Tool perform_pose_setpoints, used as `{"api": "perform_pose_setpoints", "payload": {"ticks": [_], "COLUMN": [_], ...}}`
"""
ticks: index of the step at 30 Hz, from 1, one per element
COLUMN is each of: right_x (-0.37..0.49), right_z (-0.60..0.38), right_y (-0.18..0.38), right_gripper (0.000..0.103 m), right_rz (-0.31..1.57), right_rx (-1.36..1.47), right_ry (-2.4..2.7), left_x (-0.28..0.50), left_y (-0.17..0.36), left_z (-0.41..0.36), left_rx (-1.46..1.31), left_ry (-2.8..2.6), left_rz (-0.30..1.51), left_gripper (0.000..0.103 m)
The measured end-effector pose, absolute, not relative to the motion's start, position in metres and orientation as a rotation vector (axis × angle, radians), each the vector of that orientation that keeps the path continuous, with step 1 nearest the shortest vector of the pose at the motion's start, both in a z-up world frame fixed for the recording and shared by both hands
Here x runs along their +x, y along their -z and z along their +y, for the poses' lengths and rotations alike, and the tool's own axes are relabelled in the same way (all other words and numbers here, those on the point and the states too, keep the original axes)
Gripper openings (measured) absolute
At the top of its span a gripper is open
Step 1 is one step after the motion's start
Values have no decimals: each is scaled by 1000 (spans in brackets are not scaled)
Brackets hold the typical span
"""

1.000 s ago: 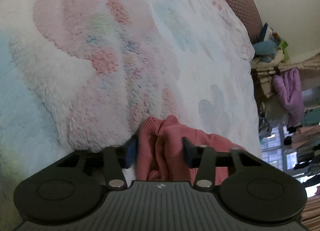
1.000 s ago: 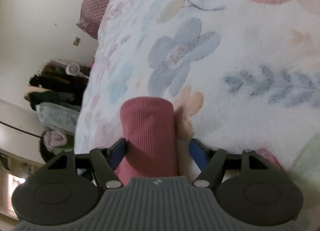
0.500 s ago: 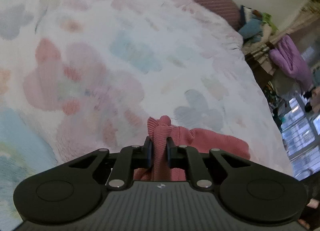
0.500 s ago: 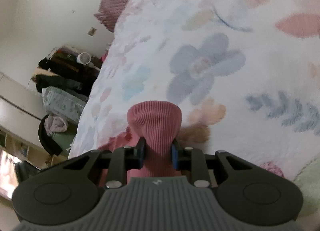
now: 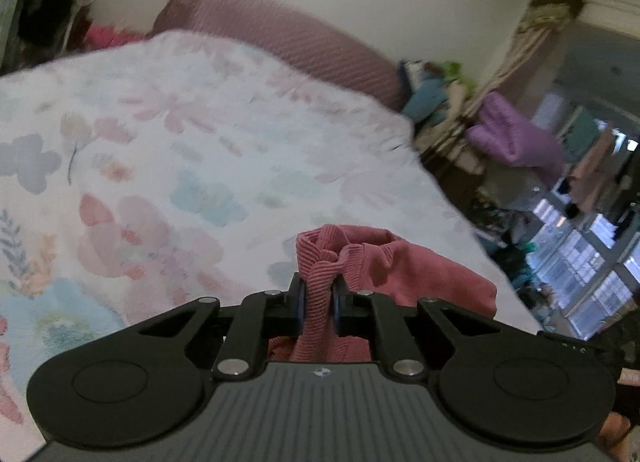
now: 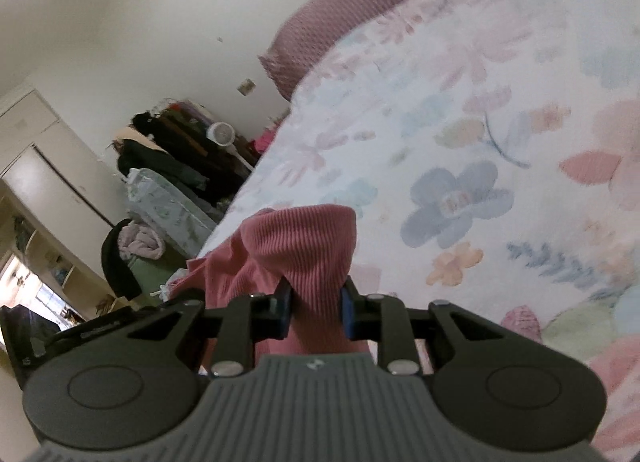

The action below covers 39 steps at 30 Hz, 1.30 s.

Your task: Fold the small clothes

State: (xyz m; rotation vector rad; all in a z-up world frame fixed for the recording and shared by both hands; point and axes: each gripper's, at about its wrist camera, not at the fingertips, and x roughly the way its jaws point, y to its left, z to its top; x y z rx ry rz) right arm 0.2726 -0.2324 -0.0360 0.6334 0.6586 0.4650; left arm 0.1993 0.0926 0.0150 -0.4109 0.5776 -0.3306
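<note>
A pink ribbed knit garment hangs lifted above the floral fleece blanket on the bed. My left gripper is shut on a bunched ribbed edge of it, and the rest of the cloth spreads to the right beyond the fingers. My right gripper is shut on another ribbed end of the pink garment, which stands up in a rounded fold above the blue pads and trails off to the lower left. The cloth below both grippers is hidden by their bodies.
A mauve pillow lies at the head of the bed against the pale wall. Piled clothes, a purple garment and windows crowd one side of the bed. Dark coats, a round white fan and a wardrobe stand on the other side.
Both grippers closed on the pink garment, which lay between open fingers a second ago, and rose with it off the blanket. Both views rolled and now take in the wall and room.
</note>
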Motion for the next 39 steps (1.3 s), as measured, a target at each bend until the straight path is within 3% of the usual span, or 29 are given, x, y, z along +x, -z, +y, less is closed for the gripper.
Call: {"api": "perform_pose_setpoints", "payload": {"ticks": [9,20,26,31,34,38,39], "right_x": [213,310,350,356,348,318,309], "right_z": [-263,-255,-247,-240,-240,-237,-236], "right_y": [-5,86,121,118,101,62,51], "right_gripper": [20,20,22,37,38,56,62], "right_rz": [666,872,960,949,910,826,805], "right_rx": [595,506,447,344,297,217,204], "right_ry": [-459,-313,-253,-192,-182,-184,-188], "left_x": [174,309,333,328,318,285,272], "left_y": [-15,72,98,96,78,37,26], "left_z": [80,46,29,32,37,33,32], "left_rx": [-449,-344,-206,-115,-109,-10,21], "left_ry": [395,342,301,211,209,207,204], "left_rz": [593,861,955,961,929,810,767], "left_gripper": [13,13,16,19,19,25,32]}}
